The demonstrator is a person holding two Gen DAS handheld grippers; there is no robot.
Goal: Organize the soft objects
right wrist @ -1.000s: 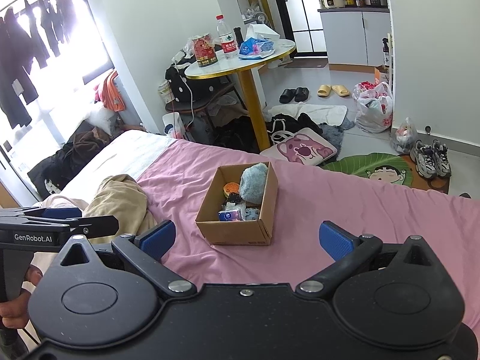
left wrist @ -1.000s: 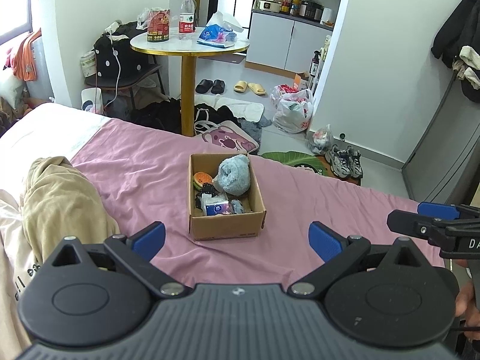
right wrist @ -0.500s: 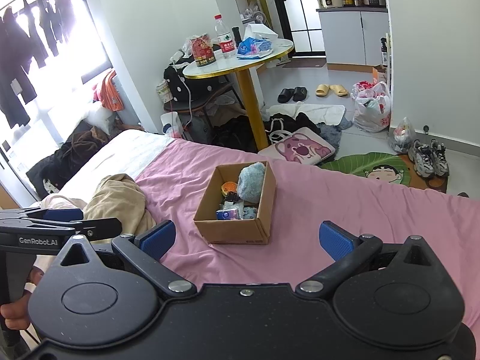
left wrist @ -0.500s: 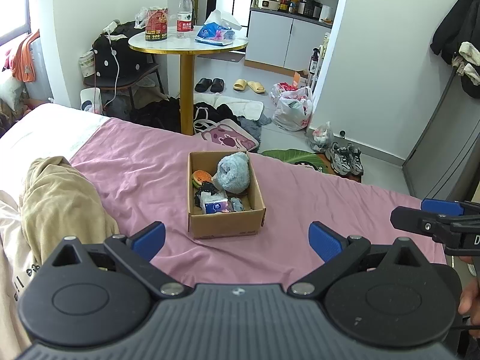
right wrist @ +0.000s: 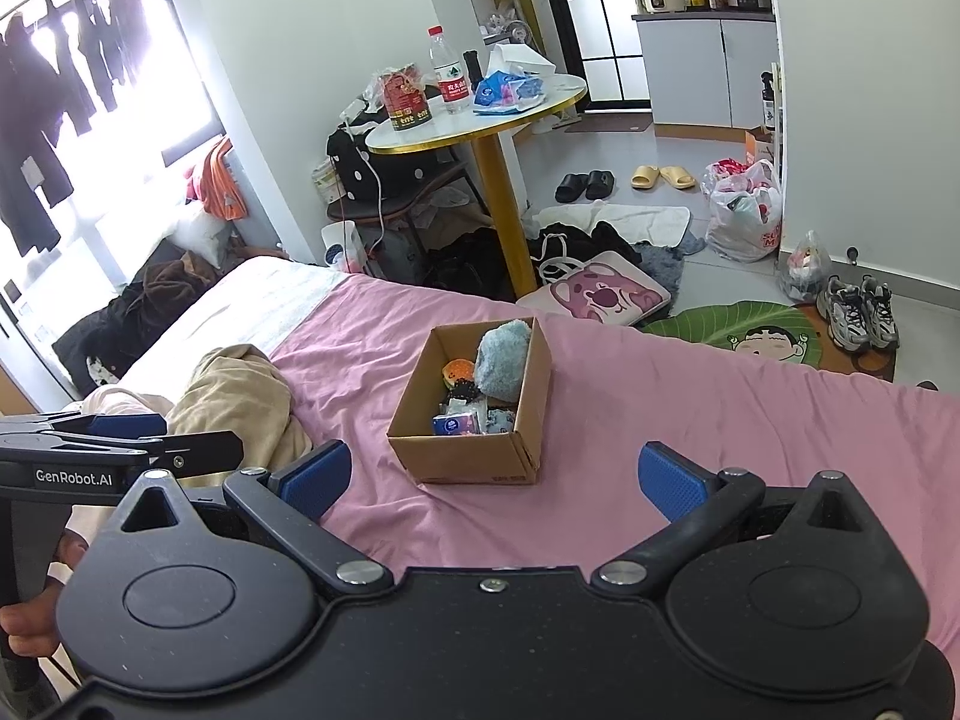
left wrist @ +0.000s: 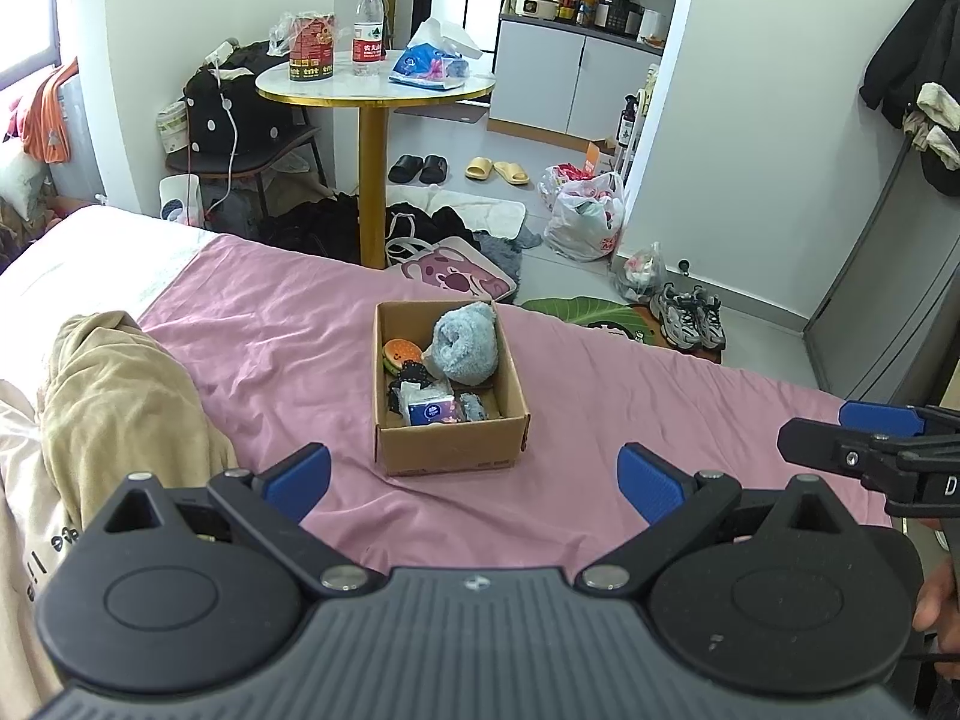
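both tools are held wide open and empty, the left tool and right tool above the pink bed. ahead of both, apart from them, a cardboard box is seen holding a blue plush, burger toy and tissue pack.

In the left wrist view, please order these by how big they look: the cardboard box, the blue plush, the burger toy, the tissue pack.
1. Cardboard box
2. Blue plush
3. Tissue pack and burger toy: they look alike, and the toy is partly hidden, so I do not rank them.
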